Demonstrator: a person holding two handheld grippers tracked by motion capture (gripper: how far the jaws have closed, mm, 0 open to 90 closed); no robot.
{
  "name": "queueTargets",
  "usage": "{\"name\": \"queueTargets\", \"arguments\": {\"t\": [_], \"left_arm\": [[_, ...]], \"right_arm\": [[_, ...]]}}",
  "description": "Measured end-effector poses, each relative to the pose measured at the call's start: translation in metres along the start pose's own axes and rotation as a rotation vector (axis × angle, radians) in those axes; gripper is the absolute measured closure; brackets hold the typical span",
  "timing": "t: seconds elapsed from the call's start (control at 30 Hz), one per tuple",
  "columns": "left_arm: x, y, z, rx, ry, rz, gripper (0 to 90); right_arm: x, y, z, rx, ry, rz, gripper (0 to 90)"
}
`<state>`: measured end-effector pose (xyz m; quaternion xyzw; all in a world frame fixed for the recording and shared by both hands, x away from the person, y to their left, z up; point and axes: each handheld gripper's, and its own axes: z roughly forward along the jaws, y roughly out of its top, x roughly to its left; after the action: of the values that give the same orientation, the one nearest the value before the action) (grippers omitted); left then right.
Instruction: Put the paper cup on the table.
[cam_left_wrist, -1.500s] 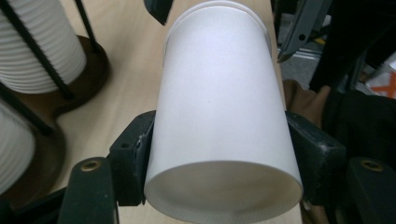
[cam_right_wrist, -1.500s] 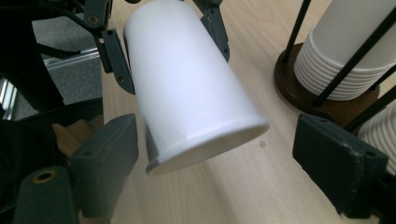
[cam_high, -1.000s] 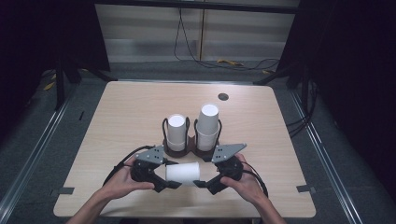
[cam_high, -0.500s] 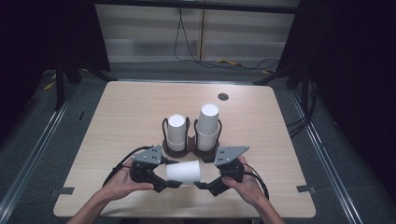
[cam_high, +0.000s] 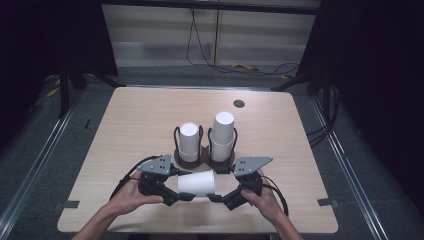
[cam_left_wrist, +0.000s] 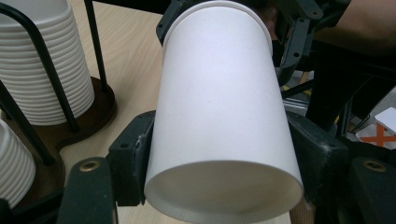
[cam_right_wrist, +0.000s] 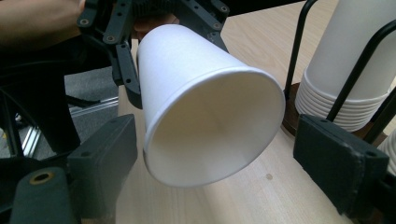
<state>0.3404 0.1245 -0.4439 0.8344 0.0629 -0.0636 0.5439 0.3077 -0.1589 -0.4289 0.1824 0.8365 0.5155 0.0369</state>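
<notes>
Left hand-held gripper (cam_left_wrist: 219, 154) on smooth tapered paper cup (cam_left_wrist: 222, 102)

The cup (cam_left_wrist: 224, 116) is smooth matt white paper; the counter (cam_high: 140, 120) pale wood; each claw matt black plastic.

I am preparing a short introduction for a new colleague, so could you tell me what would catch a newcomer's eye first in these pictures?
First, the white paper cup lying on its side near the table's front edge, gripped by the left tongs, while the right tongs stand open at its other end. Behind it, two cup stacks rise from dark wire holders, the right one taller.
</notes>
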Motion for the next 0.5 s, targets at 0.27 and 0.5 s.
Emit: {"name": "queueTargets", "arguments": {"t": [0.27,0.5], "left_arm": [[-0.0025,0.0029,-0.0010,-0.022,-0.013,0.004,31.9],[-0.0048,0.0055,0.0011,-0.027,-0.033,0.010,31.9]], "right_arm": [[0.0000,0.0010,0.0021,-0.019,0.030,0.016,13.6],[0.0000,0.0021,0.0040,-0.040,0.070,0.028,13.9]]}}
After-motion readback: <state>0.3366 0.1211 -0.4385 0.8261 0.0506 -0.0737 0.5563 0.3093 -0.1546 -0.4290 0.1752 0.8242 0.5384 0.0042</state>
